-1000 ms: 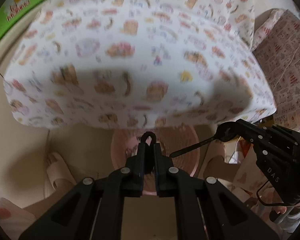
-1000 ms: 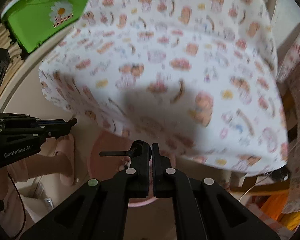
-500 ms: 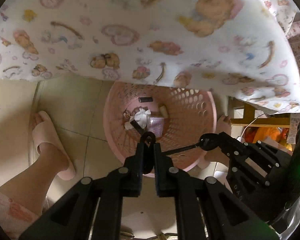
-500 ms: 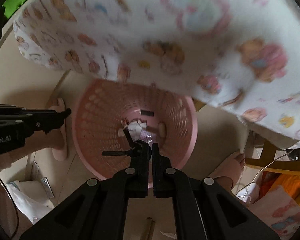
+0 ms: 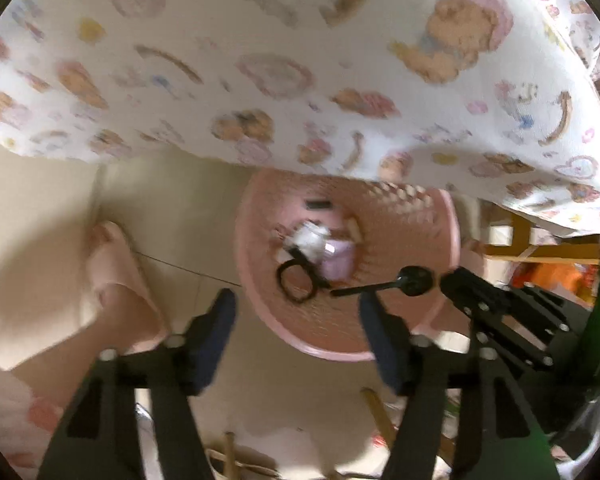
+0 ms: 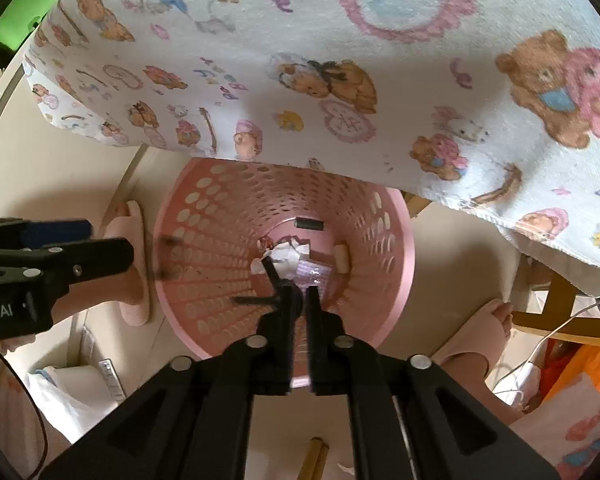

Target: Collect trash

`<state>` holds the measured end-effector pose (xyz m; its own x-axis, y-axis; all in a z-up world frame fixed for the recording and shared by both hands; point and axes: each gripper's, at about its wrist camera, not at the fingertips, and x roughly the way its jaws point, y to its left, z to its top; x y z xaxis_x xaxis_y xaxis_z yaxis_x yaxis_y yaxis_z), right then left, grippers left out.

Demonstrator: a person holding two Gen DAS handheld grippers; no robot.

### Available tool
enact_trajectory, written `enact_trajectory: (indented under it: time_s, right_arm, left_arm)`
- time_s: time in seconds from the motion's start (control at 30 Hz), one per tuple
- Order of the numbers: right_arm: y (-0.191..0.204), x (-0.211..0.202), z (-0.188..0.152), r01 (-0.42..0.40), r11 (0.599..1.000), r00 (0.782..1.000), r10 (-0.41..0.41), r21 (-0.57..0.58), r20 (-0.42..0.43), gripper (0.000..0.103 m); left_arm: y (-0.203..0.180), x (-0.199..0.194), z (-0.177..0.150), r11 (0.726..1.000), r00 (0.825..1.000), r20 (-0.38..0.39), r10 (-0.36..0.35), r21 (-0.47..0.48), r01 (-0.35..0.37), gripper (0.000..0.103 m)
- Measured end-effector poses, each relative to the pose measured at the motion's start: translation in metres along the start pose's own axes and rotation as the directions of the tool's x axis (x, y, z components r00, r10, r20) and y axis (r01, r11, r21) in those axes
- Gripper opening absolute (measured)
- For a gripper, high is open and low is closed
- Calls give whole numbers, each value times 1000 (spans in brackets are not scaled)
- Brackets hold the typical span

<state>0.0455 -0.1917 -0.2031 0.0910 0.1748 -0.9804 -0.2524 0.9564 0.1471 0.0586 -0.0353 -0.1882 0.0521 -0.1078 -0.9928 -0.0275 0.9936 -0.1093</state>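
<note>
A pink perforated trash basket (image 5: 380,344) stands on the floor below a table with a bear-print cloth (image 5: 300,60); it also shows in the right wrist view (image 6: 396,280). Crumpled white paper (image 6: 284,258) and other scraps lie inside. My left gripper (image 5: 296,312) is open above the basket's near rim, with a black ring (image 5: 296,282) falling into the basket just beyond it. My right gripper (image 6: 300,304) is shut on a black plastic spoon (image 5: 384,286), held over the basket opening.
The person's feet in pink slippers stand on both sides of the basket (image 6: 134,268) (image 6: 480,332). A wooden table leg (image 6: 556,312) and white cables are at the right. Beige tiled floor surrounds the basket.
My left gripper has opened and let go of the black ring, which now drops into the basket. Both grippers came down from the table edge over the basket.
</note>
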Motion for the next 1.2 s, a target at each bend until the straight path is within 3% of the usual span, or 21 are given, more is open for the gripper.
enact_trajectory:
  time_s: [0.07, 0.13, 0.4, 0.53, 0.63, 0.7, 0.83, 0.9, 1.0, 1.2]
  right_arm:
    - [0, -5, 1, -9, 1000, 1000, 9, 9, 18, 38]
    - [0, -15, 2, 4, 1000, 998, -4, 12, 60, 45]
    - [0, -65, 7, 9, 999, 980, -19, 53, 196, 52]
    - [6, -108, 8, 8, 999, 946, -23, 48, 325, 68]
    - [10, -138, 7, 82, 995, 899, -97, 53, 427, 73]
    - [11, -153, 8, 94, 994, 881, -109, 55, 460, 74]
    - [9, -176, 10, 70, 995, 852, -96, 71, 514, 85]
    - [10, -186, 13, 50, 996, 839, -81, 72, 538, 86]
    - [9, -200, 15, 43, 995, 815, -87, 90, 574, 87]
    - [3, -219, 14, 68, 992, 783, -120, 107, 610, 89]
  left_arm:
    - [0, -10, 1, 999, 999, 42, 30, 14, -30, 65]
    - [1, -23, 2, 999, 996, 83, 39, 12, -41, 66]
    - [7, -84, 1, 996, 959, 272, 81, 18, -89, 71]
    - [14, -112, -1, 995, 930, 358, 85, 14, -97, 72]
    - [21, -131, -2, 996, 897, 432, 93, -31, -88, 72]
    - [25, -142, -2, 994, 875, 472, 108, -47, -97, 73]
    - [23, -162, -5, 991, 829, 545, 127, -39, -127, 80]
    - [23, -170, -7, 993, 815, 569, 111, -34, -111, 88]
    - [26, -184, -8, 994, 779, 619, 104, -40, -100, 101]
    - [26, -203, -16, 994, 693, 714, 101, -38, -105, 103]
